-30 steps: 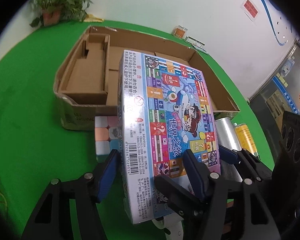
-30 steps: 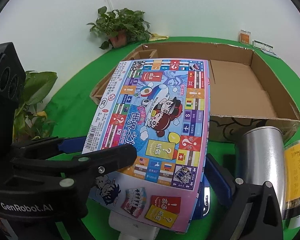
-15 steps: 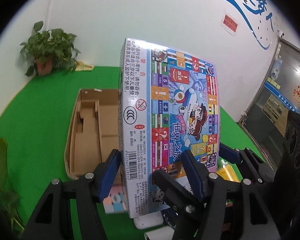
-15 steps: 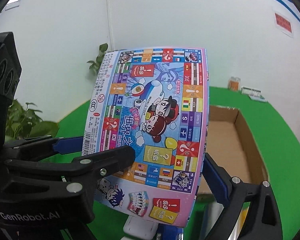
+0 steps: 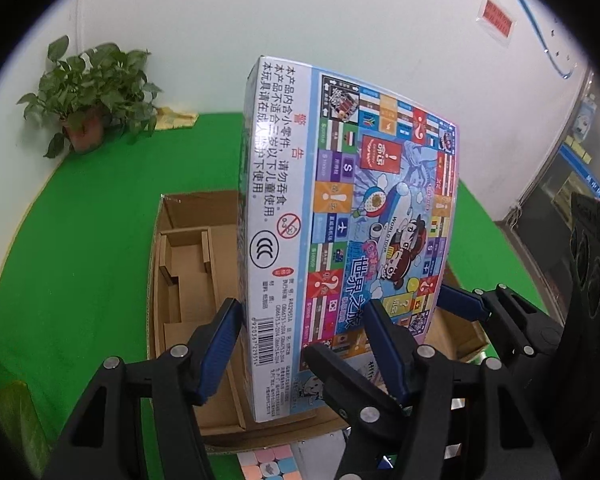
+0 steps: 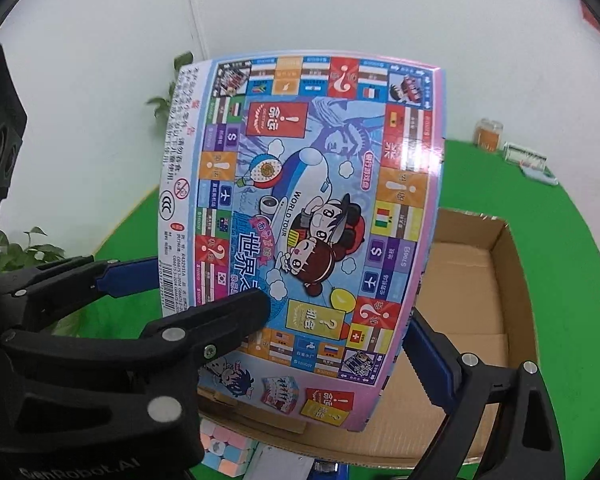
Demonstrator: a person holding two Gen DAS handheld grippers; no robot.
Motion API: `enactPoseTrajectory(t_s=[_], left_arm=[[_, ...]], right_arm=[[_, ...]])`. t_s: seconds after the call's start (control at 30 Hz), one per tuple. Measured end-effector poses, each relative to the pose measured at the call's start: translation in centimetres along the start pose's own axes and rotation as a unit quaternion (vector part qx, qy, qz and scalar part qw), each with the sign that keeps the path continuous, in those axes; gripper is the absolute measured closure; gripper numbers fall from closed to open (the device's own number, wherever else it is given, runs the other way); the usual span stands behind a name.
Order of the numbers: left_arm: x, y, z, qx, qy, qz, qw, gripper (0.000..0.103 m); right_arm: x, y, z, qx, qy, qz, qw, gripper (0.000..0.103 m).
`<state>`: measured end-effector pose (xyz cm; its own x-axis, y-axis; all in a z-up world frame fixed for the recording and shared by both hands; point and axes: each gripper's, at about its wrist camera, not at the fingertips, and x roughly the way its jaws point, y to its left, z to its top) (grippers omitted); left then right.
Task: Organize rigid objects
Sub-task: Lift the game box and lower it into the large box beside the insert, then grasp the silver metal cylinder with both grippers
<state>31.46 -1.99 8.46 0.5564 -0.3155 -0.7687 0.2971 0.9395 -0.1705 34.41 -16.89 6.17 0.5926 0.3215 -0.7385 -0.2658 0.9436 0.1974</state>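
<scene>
Plainly, left to right:
Left claw (image 5: 304, 344): clamped across the narrow thickness of the colourful flat cardboard board-game box (image 5: 340, 232), one.
Right claw (image 6: 336, 320): spans the box's broad face, jaws wide and easing shut, one pad at its right edge; full contact I cannot tell.
Box place: held aloft, tilted, above the open brown cardboard carton (image 5: 188, 264) on the green counter (image 5: 80, 248).
Risk: uneven squeeze could twist the box and let it slip (glossy faces), clipping the carton's inner dividers.
Count: two claws, one carton, one pastel puzzle cube (image 6: 224, 454).
</scene>
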Motion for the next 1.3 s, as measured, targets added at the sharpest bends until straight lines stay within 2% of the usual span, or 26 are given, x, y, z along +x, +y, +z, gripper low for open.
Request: enactPoseTrajectory(t_s=[0.17, 0.37, 0.5, 0.57, 0.7, 0.73, 0.87, 0.9, 0.93, 0.97, 1.07, 1.1, 1.17, 1.23, 1.27, 1.3], left_arm=[[4.2, 0.8, -0.8, -0.020, 0.053, -0.008, 0.9984, 0.040], [8.5, 2.3, -3.2, -0.040, 0.106, -0.001, 0.9936, 0.040], [11.0, 3.2, -5.1, -0.054, 0.141, 0.010, 0.9885, 0.044], [11.6, 3.8, -5.8, -0.060, 0.150, 0.016, 0.9867, 0.047], [11.4, 4.0, -6.2, -0.059, 0.156, 0.030, 0.9855, 0.059], [11.4, 3.9, -6.3, -0.053, 0.159, 0.036, 0.9852, 0.063], [11.0, 3.8, -6.5, -0.042, 0.159, 0.051, 0.9851, 0.069], [10.9, 3.7, -6.7, -0.045, 0.163, 0.037, 0.9850, 0.074], [10.6, 3.8, -6.9, -0.054, 0.162, 0.022, 0.9851, 0.077], [10.2, 4.1, -6.9, -0.058, 0.158, 0.021, 0.9856, 0.077], [7.4, 4.9, -6.9, -0.062, 0.121, 0.012, 0.9907, 0.077], [6.0, 4.9, -7.0, -0.062, 0.101, 0.012, 0.9928, 0.077], [2.3, 4.7, -7.3, -0.047, 0.036, 0.032, 0.9978, 0.076], [-0.2, 3.9, -7.9, -0.032, -0.010, 0.050, 0.9982, 0.071], [-2.0, 3.4, -8.4, -0.026, -0.039, 0.066, 0.9967, 0.067], [-3.3, 3.2, -8.6, -0.023, -0.061, 0.079, 0.9948, 0.043]], right_arm=[[4.1, -0.8, 0.5, 0.013, 0.053, 0.003, 0.999, 0.009], [9.1, -1.0, -1.3, 0.019, 0.110, 0.015, 0.994, 0.011], [12.7, -1.0, -2.7, 0.022, 0.151, 0.024, 0.988, 0.015], [14.0, -1.0, -2.9, 0.022, 0.165, 0.032, 0.986, 0.017], [15.3, -1.7, -2.3, 0.041, 0.170, 0.041, 0.984, 0.017], [15.0, -2.9, -3.0, 0.050, 0.175, 0.047, 0.982, 0.017], [16.0, -3.7, -3.4, 0.068, 0.190, 0.059, 0.978, 0.017], [16.3, -3.7, -4.0, 0.065, 0.192, 0.056, 0.978, 0.028], [16.7, -3.5, -4.5, 0.056, 0.193, 0.051, 0.978, 0.028], [17.0, -3.1, -5.6, 0.048, 0.191, 0.050, 0.979, 0.028], [17.2, -2.6, -5.4, 0.048, 0.187, 0.050, 0.980, 0.027], [17.0, -2.6, -5.4, 0.048, 0.185, 0.053, 0.980, 0.027], [16.7, -2.8, -5.5, 0.044, 0.184, 0.062, 0.980, 0.027], [15.5, -3.3, -5.6, 0.041, 0.184, 0.061, 0.980, 0.030], [13.5, -4.2, -5.9, 0.045, 0.173, 0.055, 0.982, 0.029], [11.0, -4.5, -6.1, 0.045, 0.145, 0.046, 0.987, 0.019]])
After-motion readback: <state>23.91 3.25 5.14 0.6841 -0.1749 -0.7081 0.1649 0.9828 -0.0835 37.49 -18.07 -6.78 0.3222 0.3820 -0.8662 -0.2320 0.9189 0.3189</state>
